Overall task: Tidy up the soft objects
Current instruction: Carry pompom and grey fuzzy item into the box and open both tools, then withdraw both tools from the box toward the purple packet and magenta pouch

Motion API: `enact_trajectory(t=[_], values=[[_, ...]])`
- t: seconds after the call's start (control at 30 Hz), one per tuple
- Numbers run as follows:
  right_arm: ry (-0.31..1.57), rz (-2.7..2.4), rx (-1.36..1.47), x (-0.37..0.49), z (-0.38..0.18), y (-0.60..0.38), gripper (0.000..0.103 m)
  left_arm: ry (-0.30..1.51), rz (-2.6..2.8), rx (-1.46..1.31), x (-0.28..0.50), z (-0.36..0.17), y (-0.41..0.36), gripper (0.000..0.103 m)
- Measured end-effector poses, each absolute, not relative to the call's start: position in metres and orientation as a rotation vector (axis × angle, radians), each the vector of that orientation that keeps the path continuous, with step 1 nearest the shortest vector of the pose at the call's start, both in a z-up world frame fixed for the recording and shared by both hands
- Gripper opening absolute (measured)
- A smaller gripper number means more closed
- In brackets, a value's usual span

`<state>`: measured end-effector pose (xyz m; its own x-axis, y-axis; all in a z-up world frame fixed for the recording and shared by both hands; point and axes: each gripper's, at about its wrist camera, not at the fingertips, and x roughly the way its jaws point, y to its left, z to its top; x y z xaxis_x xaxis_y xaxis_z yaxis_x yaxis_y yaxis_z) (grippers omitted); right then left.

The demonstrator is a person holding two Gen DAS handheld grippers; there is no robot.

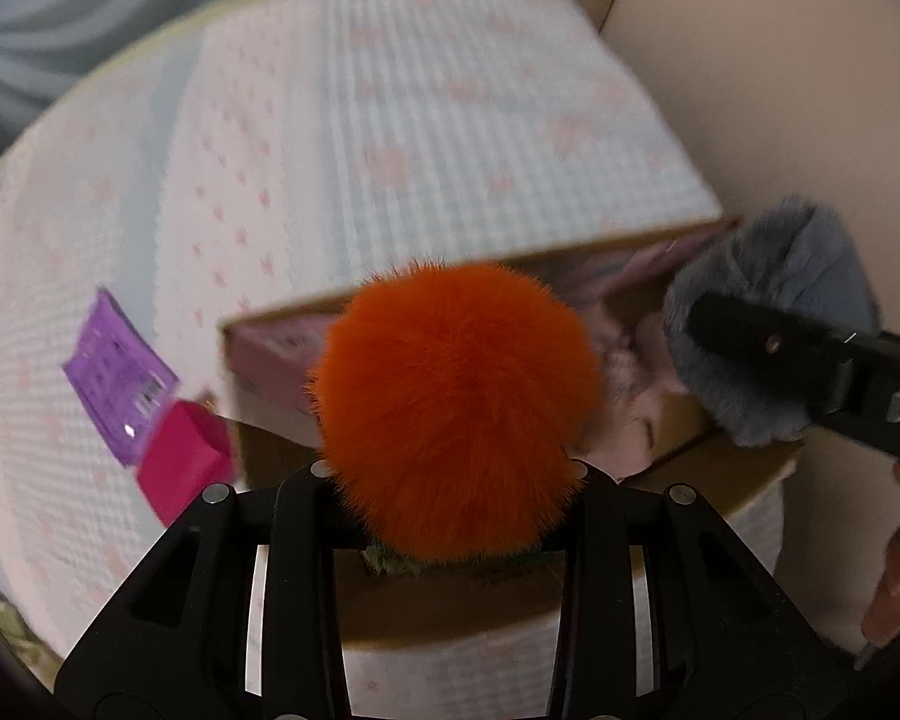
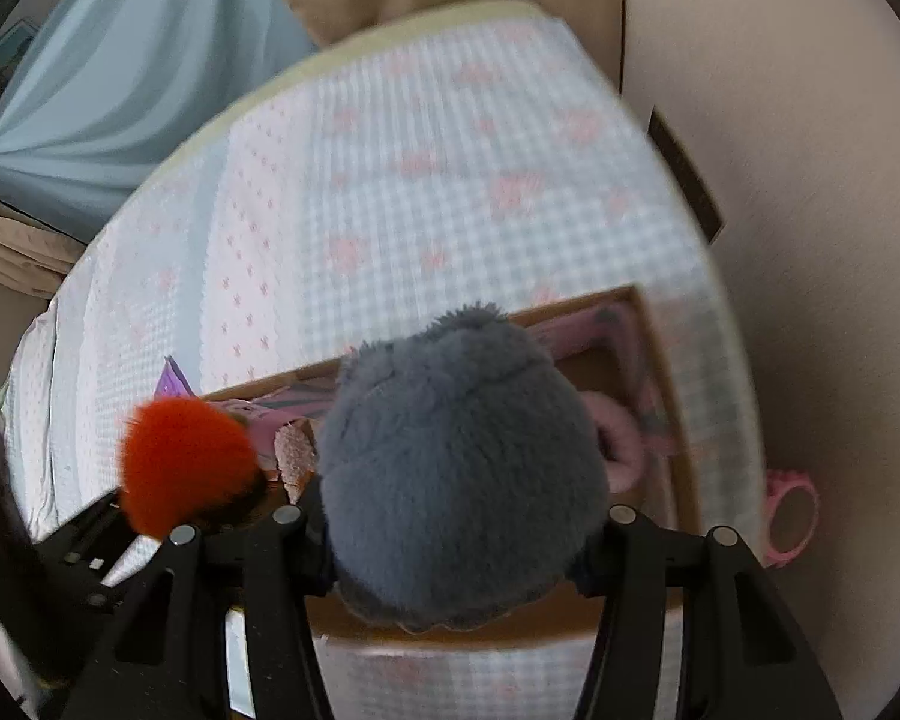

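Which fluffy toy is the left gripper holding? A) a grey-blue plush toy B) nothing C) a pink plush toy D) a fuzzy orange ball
D: in the left wrist view the fuzzy orange ball sits squeezed between the left gripper's two black fingers above the open cardboard box, while the grey-blue plush toy is in the right gripper.

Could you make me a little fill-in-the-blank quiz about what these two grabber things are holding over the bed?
1. The left gripper is shut on a fluffy ball coloured ____.
2. The right gripper holds a plush toy coloured ____.
3. Both soft things hang above an open cardboard ____.
4. Beside the purple case on the bedspread lies a small block coloured ____.

Missing words: orange; grey; box; pink
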<state>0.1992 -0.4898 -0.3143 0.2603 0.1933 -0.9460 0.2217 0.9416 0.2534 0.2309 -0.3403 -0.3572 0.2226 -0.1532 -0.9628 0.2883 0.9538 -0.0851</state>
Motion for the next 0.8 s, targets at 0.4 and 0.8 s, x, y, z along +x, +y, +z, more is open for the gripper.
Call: enact_trajectory(t=[0.4,0.8], values=[[1.349,-0.036,0.380,0.213,-0.345,-0.497,0.103,1.321,-0.264,0.219,0.229,-0.370,-0.344,0.102],[1.261,-0.053,0.353,0.187,-0.318,-0.495,0.103,1.307,-0.265,0.147,0.213,-0.345,-0.319,0.103]])
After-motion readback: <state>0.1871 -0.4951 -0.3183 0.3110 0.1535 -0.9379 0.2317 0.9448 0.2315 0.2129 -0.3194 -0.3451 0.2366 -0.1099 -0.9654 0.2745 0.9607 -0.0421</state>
